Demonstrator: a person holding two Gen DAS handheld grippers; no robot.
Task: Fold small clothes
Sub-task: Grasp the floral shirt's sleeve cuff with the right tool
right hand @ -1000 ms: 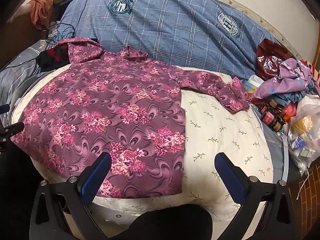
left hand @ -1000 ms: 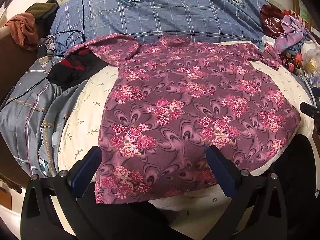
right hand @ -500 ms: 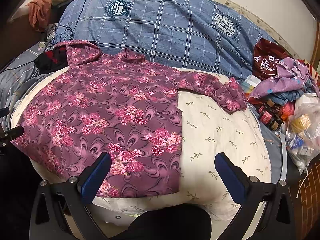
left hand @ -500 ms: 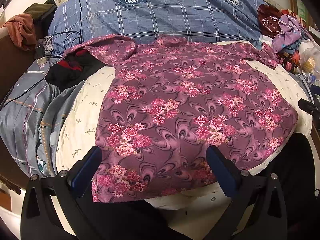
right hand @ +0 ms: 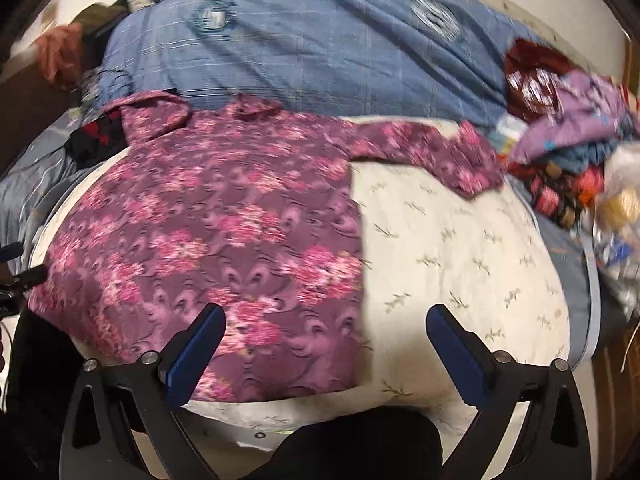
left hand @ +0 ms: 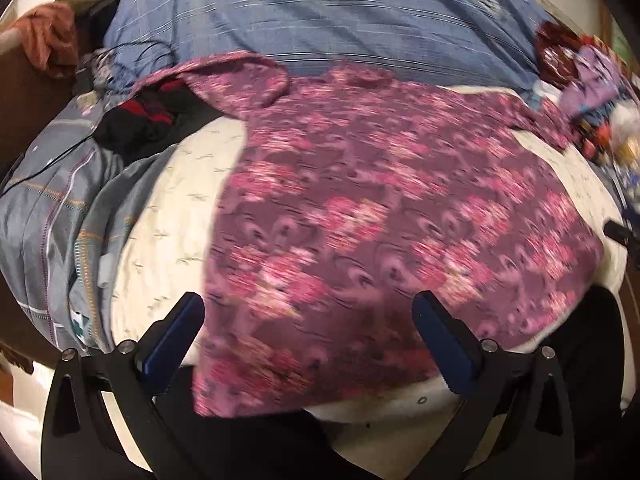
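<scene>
A purple shirt with pink flowers (left hand: 380, 216) lies spread flat on a cream quilted cushion (left hand: 168, 216), collar away from me, both sleeves out. It also shows in the right wrist view (right hand: 224, 240), with its right sleeve (right hand: 432, 152) stretched across the cream cushion (right hand: 460, 256). My left gripper (left hand: 308, 312) is open and empty above the shirt's near hem. My right gripper (right hand: 326, 324) is open and empty above the shirt's near right corner. Both views are blurred by motion.
A blue checked pillow (left hand: 328, 28) lies behind the shirt. A grey blanket (left hand: 52, 216) and a black and red garment (left hand: 140, 124) lie at the left. A heap of clothes, bottles and bags (right hand: 576, 136) sits at the right.
Both grippers have moved, and the views are now blurred. The shirt lies where it was. Both grippers stay open.
</scene>
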